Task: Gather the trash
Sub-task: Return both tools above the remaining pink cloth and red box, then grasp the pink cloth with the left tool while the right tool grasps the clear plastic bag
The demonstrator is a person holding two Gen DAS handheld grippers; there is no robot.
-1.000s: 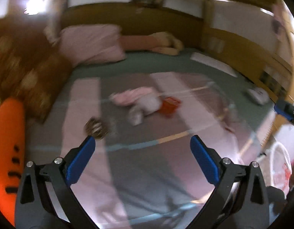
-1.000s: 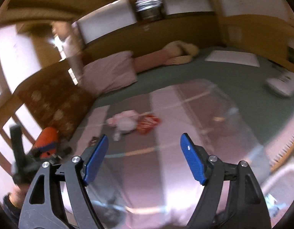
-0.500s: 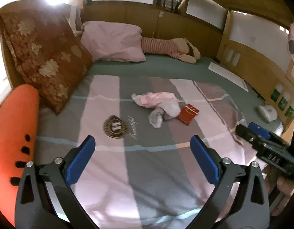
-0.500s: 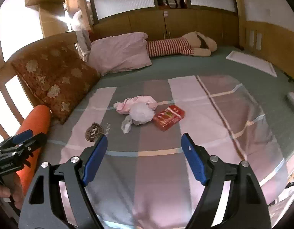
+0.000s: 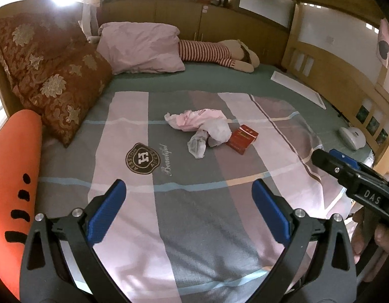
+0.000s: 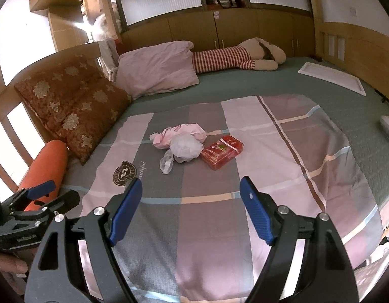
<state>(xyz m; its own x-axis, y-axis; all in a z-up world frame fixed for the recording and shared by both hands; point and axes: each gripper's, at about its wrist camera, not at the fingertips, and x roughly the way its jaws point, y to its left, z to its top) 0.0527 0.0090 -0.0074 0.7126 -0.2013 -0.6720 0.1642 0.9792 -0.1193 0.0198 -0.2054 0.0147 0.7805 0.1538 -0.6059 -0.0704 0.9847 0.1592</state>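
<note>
Both grippers' fingers released – red box (image 6: pixel 221 153) partly hidden behind crumpled bags (image 6: pixel 180 144).

Red carton (image 6: pixel 221 152): flat rectangular pack, printed top face up, lying slightly askew at frame centre, right of other litter. White plastic bag (image 6: pixel 185 147): crumpled, translucent, puffed into ball, touching carton's left edge; twisted tail trails toward lower left. Pink wrapper (image 6: pixel 180 132): crumpled, printed, partly under bag, just above and left of it. Left wrist view: same cluster at upper centre, carton (image 5: pixel 242 139) rightmost, bag (image 5: pixel 214 132) middle, wrapper (image 5: pixel 194 120) above left.
</note>
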